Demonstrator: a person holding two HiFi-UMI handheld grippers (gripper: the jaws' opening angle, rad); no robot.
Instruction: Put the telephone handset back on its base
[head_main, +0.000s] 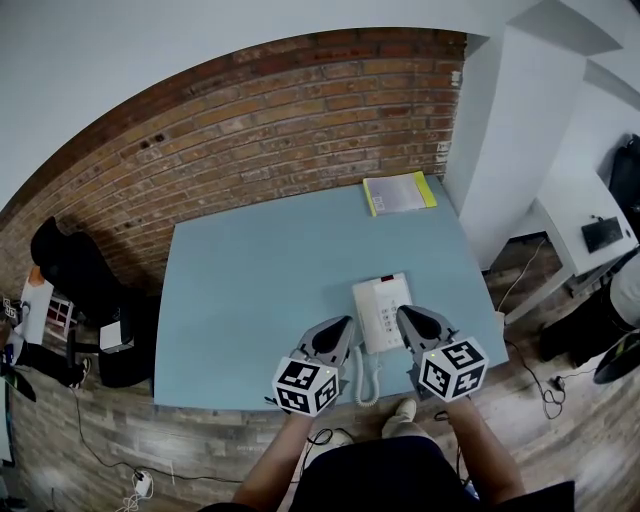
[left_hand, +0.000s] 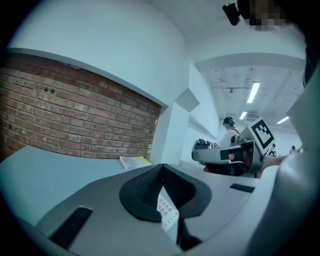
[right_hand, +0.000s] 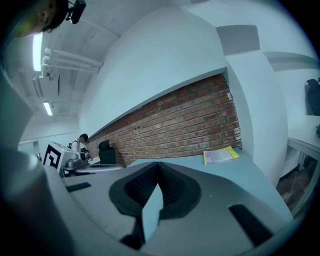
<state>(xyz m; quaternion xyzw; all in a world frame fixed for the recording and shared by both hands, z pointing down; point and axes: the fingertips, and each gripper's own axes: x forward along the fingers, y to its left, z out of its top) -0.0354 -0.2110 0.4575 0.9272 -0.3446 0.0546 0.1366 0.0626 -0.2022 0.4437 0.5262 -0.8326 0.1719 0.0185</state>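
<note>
A white telephone (head_main: 385, 305) sits near the front edge of the light blue table (head_main: 260, 290). Its coiled cord (head_main: 368, 378) hangs over that edge. The handset looks to lie along the left side of the base, though it is too small to be sure. My left gripper (head_main: 349, 322) hovers just left of the phone and my right gripper (head_main: 402, 312) just right of it. The left gripper (left_hand: 161, 167) is shut with nothing in it, and the phone's keypad (left_hand: 167, 210) shows below its tips. The right gripper (right_hand: 159, 165) is shut and empty too.
A yellow-edged booklet (head_main: 399, 192) lies at the table's far right corner by the brick wall (head_main: 280, 130). A white column (head_main: 510, 140) and a white desk (head_main: 590, 230) stand to the right. A dark chair (head_main: 70, 265) stands left of the table.
</note>
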